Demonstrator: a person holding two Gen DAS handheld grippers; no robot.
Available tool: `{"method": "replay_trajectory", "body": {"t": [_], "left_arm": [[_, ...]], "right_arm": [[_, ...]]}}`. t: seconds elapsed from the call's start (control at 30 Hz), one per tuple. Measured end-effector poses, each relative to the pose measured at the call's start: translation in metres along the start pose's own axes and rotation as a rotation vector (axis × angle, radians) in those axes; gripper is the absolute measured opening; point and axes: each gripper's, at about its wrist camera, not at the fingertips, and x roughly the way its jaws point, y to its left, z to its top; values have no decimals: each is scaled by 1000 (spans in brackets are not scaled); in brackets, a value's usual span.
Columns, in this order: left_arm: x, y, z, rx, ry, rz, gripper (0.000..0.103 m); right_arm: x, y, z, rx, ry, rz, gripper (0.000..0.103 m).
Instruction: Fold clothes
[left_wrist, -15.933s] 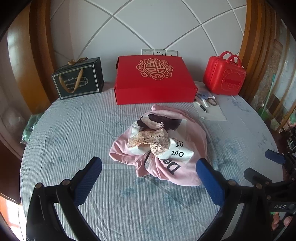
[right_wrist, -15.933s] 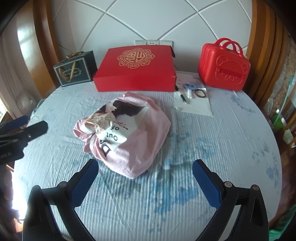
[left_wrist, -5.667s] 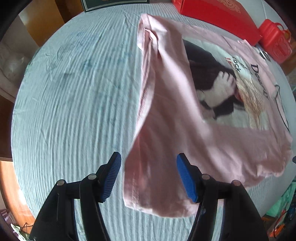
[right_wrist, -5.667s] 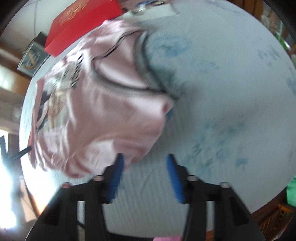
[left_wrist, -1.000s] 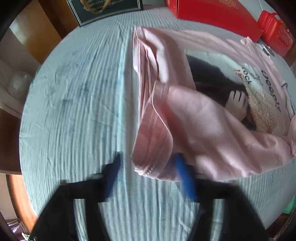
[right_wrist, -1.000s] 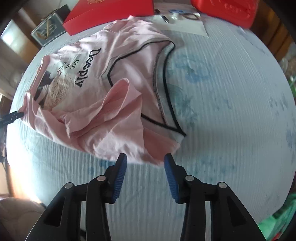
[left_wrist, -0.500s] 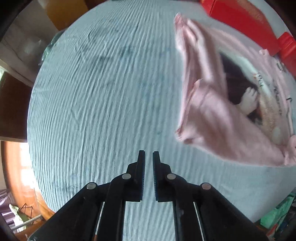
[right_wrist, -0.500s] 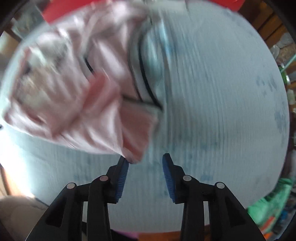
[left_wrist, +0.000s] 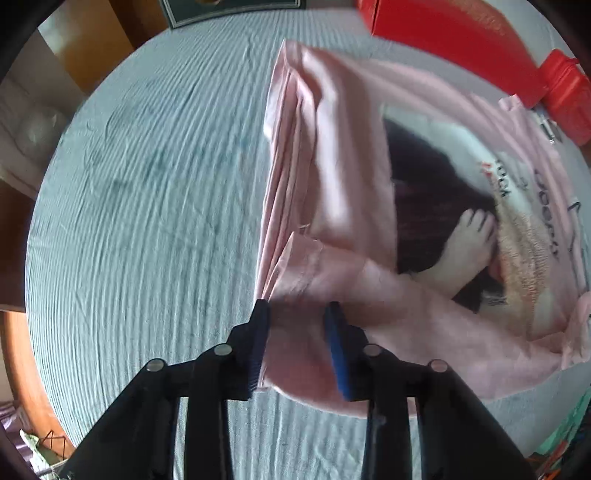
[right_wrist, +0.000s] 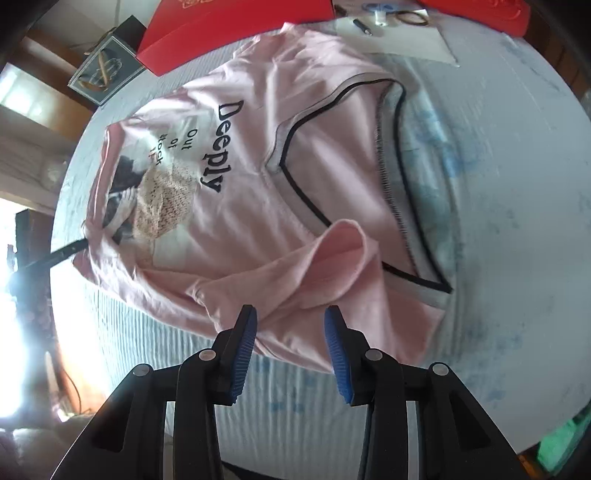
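A pink T-shirt (right_wrist: 251, 177) with a printed picture and the word "Deeply" lies spread on the round table, its near side folded in over the print. In the left wrist view the shirt (left_wrist: 347, 192) shows its hem end. My left gripper (left_wrist: 297, 334) is open, its jaws astride the near hem corner. My right gripper (right_wrist: 290, 334) is open, its jaws astride the folded sleeve near the grey collar (right_wrist: 399, 199). The left gripper's tip also shows at the far hem in the right wrist view (right_wrist: 70, 251).
The table has a pale blue ribbed cloth (left_wrist: 147, 192). A red flat box (right_wrist: 236, 22), a dark gift bag (right_wrist: 105, 70), a red case (left_wrist: 565, 96) and a paper with pen and scissors (right_wrist: 399, 33) stand along the far edge.
My left gripper was shut over bare cloth; it has opened and moved onto the hem corner. My right gripper has stayed open and settled over the sleeve fold.
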Motion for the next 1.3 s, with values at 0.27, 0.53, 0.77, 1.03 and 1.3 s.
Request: {"method": "replay_trajectory", "body": {"t": [0.27,0.53,0.77,1.03,1.3], "left_arm": [[2,1,4,4,-7,9,28],[4,2,16,-14,17,-6,28],[-45,-66,23,132,-67,-143,73],[-60,-242,-11,442,-95,-295,75],[-35,-342,-43,595,-70,-197,47]], "right_arm": [[50,10,20,-15,120,4,2],[-8,-9,68,61,-143,-30,28],[-6,-7,28,-11,-76,-75,27],[8,-46,-34,27,-25,-29,27],[17,-76,-51,47,-36,56,27]]}}
